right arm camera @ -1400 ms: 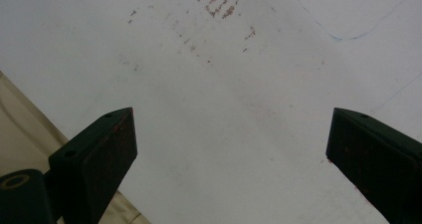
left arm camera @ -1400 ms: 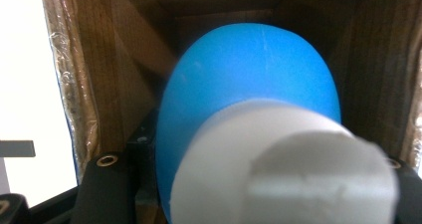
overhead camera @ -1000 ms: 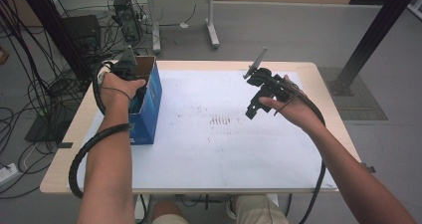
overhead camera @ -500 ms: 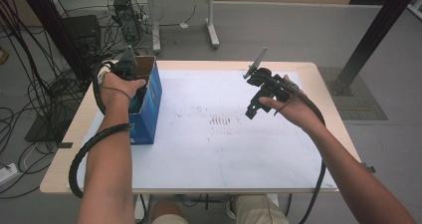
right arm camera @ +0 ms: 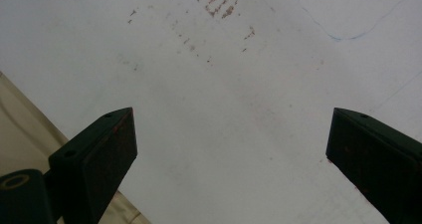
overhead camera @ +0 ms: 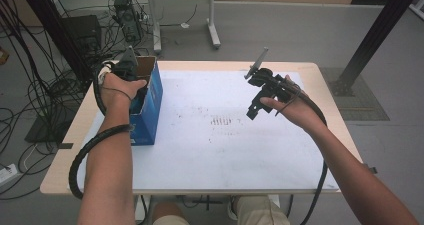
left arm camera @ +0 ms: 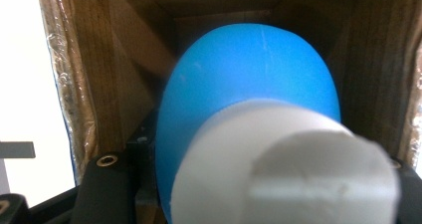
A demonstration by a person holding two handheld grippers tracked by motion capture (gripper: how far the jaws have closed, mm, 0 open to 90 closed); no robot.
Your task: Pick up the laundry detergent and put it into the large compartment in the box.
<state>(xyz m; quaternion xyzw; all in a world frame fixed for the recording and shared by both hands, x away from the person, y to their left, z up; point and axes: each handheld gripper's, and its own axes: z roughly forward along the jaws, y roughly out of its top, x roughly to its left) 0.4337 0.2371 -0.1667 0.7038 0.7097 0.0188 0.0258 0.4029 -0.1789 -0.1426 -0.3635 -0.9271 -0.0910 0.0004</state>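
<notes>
A blue cardboard box (overhead camera: 151, 106) with an open top stands at the table's left side. My left gripper (overhead camera: 129, 72) reaches down into it, its tips hidden by the hand and the box rim. In the left gripper view the jaws are shut on a blue rounded thing (left arm camera: 249, 79) with a white cylindrical end (left arm camera: 278, 169), between the box's brown inner walls (left arm camera: 104, 69). My right gripper (right arm camera: 231, 149) hangs open over the white table sheet (overhead camera: 225, 150), at the right of the table (overhead camera: 252, 110), with nothing between its jaws.
The sheet carries faint brown marks (overhead camera: 220, 120) near its middle. A wooden table edge (overhead camera: 330, 85) frames it. Cables (overhead camera: 30, 100) lie on the floor at the left. Another table's legs (overhead camera: 212, 30) and a black post (overhead camera: 370, 40) stand beyond the far edge.
</notes>
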